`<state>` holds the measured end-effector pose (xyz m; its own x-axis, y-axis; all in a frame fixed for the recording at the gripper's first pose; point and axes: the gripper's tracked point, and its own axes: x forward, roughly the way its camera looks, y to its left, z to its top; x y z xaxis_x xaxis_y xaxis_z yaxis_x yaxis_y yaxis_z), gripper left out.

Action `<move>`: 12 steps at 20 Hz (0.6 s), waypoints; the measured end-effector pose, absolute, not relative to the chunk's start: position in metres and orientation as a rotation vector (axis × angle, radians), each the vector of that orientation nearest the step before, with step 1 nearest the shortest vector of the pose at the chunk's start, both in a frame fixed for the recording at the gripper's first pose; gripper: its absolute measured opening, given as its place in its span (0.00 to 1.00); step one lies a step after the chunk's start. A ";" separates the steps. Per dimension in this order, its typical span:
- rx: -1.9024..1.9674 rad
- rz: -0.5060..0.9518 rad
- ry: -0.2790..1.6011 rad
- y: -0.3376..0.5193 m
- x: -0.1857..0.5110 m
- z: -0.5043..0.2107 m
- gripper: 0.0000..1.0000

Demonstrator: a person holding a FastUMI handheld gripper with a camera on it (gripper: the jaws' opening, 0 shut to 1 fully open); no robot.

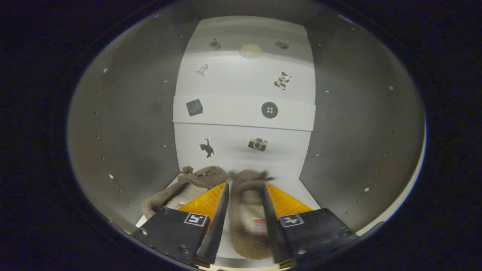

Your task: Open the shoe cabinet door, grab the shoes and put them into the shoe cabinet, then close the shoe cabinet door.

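Two brown shoes (226, 195) lie side by side on the white floor of the shoe cabinet (124, 124), and the right-hand one sits between the fingers of the gripper (245, 190), which stand a little apart; whether both press on it I cannot tell. The other shoe lies beside and partly under the left finger (220, 210), its toe pointing inward. Beyond them rises the white back wall (241, 86), dotted with small stickers (269, 110) of a cat, a camera and a button, between grey side walls
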<state>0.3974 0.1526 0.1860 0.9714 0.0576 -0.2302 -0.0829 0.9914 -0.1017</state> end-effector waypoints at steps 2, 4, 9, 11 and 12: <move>-0.103 0.066 0.211 0.153 0.387 0.196 0.83; -0.075 0.089 0.196 0.157 0.371 0.207 0.99; -0.037 0.069 0.149 0.156 0.329 0.239 0.99; -0.006 0.051 0.147 0.154 0.302 0.253 1.00; 0.008 0.066 0.147 0.159 0.289 0.262 1.00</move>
